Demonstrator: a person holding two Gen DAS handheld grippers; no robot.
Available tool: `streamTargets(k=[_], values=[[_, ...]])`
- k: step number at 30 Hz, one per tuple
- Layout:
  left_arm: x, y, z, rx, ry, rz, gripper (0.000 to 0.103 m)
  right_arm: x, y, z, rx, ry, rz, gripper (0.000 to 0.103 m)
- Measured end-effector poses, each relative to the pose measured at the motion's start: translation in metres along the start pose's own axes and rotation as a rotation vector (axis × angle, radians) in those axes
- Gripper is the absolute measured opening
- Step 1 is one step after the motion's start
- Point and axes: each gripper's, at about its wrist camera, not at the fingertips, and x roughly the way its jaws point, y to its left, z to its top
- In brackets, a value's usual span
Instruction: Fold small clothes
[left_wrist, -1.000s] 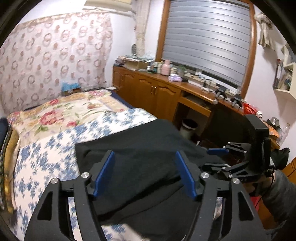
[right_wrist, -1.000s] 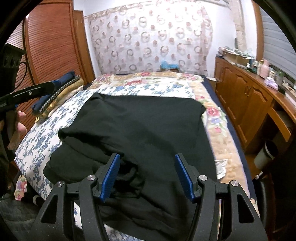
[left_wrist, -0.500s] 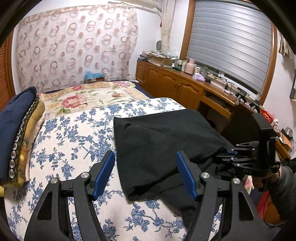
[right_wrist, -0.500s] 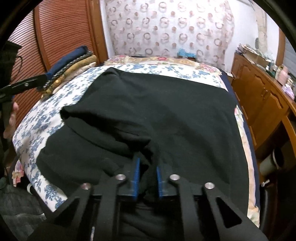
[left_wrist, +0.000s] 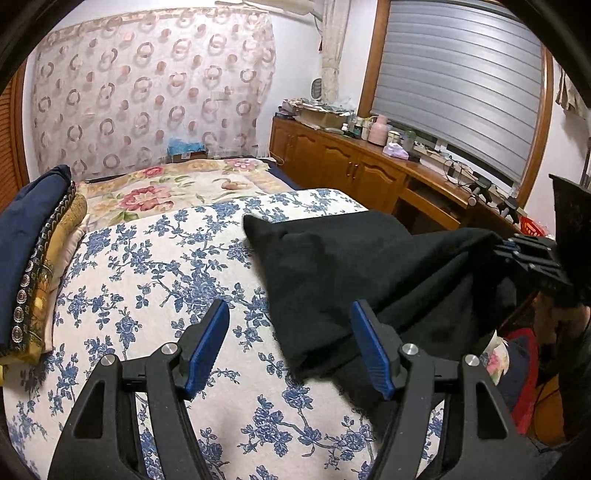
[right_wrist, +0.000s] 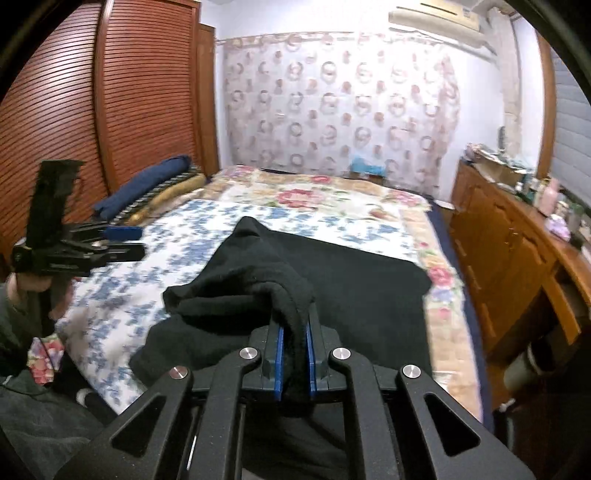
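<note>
The black garment (right_wrist: 354, 291) lay on the bed, spread over the blue-flowered sheet (left_wrist: 155, 280) toward the side nearest the wooden cabinets (left_wrist: 343, 166). One edge of it was bunched into a thick fold and lifted off the bedding, so that the cloth sloped up from the mattress to the right gripper (right_wrist: 294, 363). That gripper's blue pads (right_wrist: 279, 363) had just closed and were pressed tight on the fold, with the dark fabric squeezed between them and spilling over their tops. From the other camera the same pinch showed at the far right, the cloth pulled into a taut ridge leading up to the tool.

The left gripper (left_wrist: 291, 345) hung over the sheet just beside the garment's near corner, its jaws spread wide. Nothing was between them except bedding and a little of the cloth's edge below; the right-hand pad (left_wrist: 369, 350) stood in front of the fabric, and I could not tell whether it touched. A hand (right_wrist: 33, 284) held that tool's grip at the bed's left side.

Beyond the blue sheet lay a quilt with pink flowers (left_wrist: 173, 192). A stack of folded bedding (left_wrist: 33, 236), navy over gold, sat along the left edge of the bed. A patterned curtain (right_wrist: 340, 107) covered the far wall, and slatted wooden doors (right_wrist: 96, 96) stood on the left.
</note>
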Motion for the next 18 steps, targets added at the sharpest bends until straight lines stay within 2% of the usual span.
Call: streamTargets(k=[5,9,16,18], values=[[-0.001,-0.004,-0.001,0.010,-0.004,0.003,0.069,0.011,-0.033,-0.030,0.079,0.104,-0.044,0.009],[-0.001,-0.007,-0.001,0.018,-0.005,0.009,0.069,0.029,-0.039,-0.053,0.103,0.167,-0.054,0.009],[-0.005,-0.012,-0.003,0.029,-0.016,0.018,0.069,0.030,-0.037,-0.042,0.116,0.174,-0.071,0.019],[-0.006,-0.012,-0.003,0.031,-0.016,0.019,0.069,0.025,-0.035,-0.038,0.110,0.159,-0.082,0.027]])
